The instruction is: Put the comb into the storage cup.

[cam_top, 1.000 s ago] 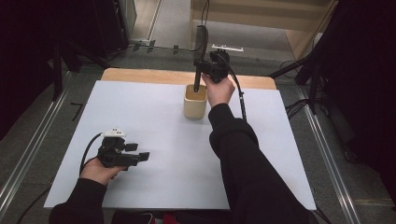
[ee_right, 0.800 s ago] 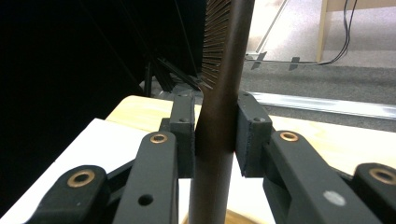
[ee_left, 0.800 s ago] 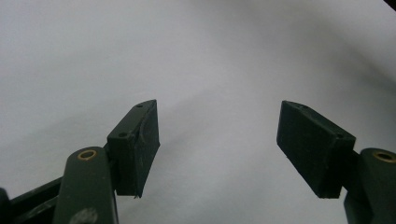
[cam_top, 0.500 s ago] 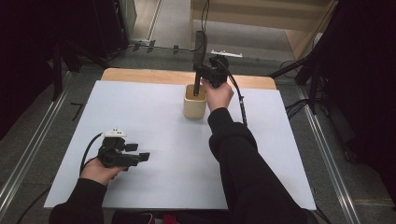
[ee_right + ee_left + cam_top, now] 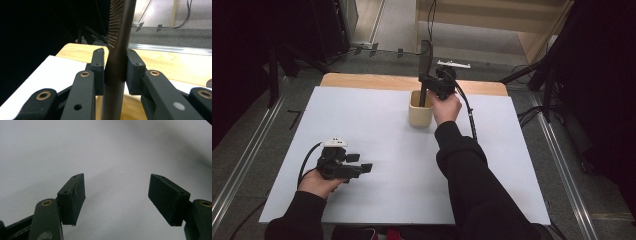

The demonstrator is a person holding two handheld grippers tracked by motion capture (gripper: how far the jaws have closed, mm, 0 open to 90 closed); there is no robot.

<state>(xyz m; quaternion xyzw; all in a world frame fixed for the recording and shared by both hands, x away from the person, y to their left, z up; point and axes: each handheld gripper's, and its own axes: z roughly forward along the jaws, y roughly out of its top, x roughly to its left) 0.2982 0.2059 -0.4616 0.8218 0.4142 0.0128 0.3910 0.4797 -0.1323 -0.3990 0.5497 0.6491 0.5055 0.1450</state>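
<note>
My right tongs (image 5: pixel 115 71) are clamped on the comb (image 5: pixel 426 60), holding it upright with its lower end inside the cup (image 5: pixel 420 110) at the far middle of the tabletop (image 5: pixel 377 125), so it drops straight in. My left tongs (image 5: pixel 116 195) rest wide open, empty, well apart.

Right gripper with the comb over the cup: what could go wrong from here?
The right gripper clamps the comb low on its handle, so the long toothed end could swing or slip as it goes down. The cup stands free on the white mat; a sideways push from the comb might tip it. The left gripper rests open, far off, and cannot steady the cup.
</note>
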